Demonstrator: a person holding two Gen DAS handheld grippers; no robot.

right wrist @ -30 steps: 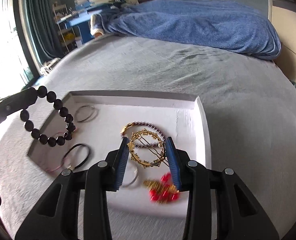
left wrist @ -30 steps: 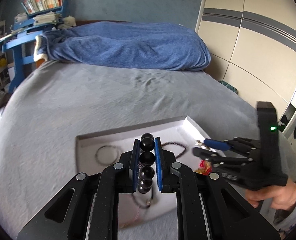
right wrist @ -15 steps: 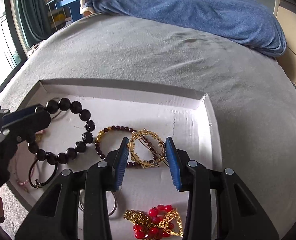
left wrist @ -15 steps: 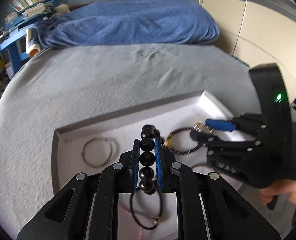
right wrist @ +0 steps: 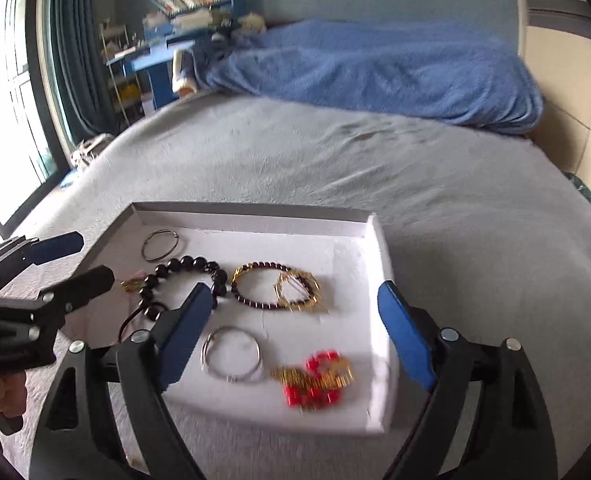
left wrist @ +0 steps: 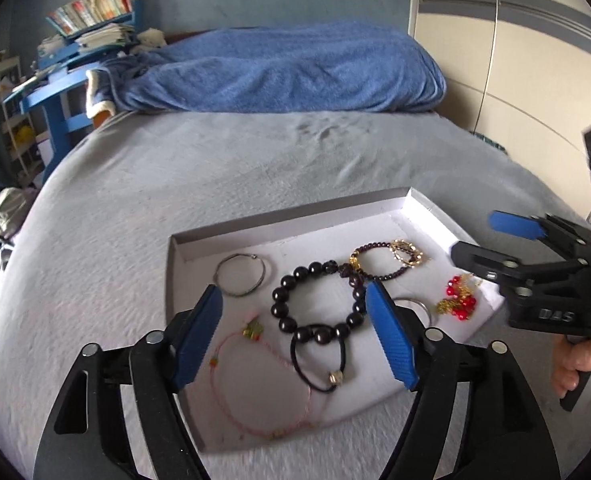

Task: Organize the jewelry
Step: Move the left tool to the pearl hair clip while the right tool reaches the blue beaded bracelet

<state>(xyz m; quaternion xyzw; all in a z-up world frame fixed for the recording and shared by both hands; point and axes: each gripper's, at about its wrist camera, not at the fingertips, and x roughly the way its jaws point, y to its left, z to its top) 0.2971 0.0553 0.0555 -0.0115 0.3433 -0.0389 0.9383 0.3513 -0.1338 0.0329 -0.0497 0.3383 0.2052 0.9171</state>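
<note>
Hovering w/ both grippers spread wide & empty: black round-bead bracelet (left wrist: 319,304) lies in shallow white cardboard tray (left wrist: 287,220), between my left gripper (left wrist: 295,340) fingers; right gripper (right wrist: 291,332) nearby.

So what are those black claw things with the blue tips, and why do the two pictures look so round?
They are grippers, like big tongs, and a person holds one in each hand. Each carries a wide-eyed camera that bends the picture round. One picture looks along the left gripper, the other along the right gripper. Both are open and hold nothing. Below them a white tray sits on a grey bed. In it lie a black bead bracelet, silver rings, a pink cord and red-and-gold jewelry.
</note>
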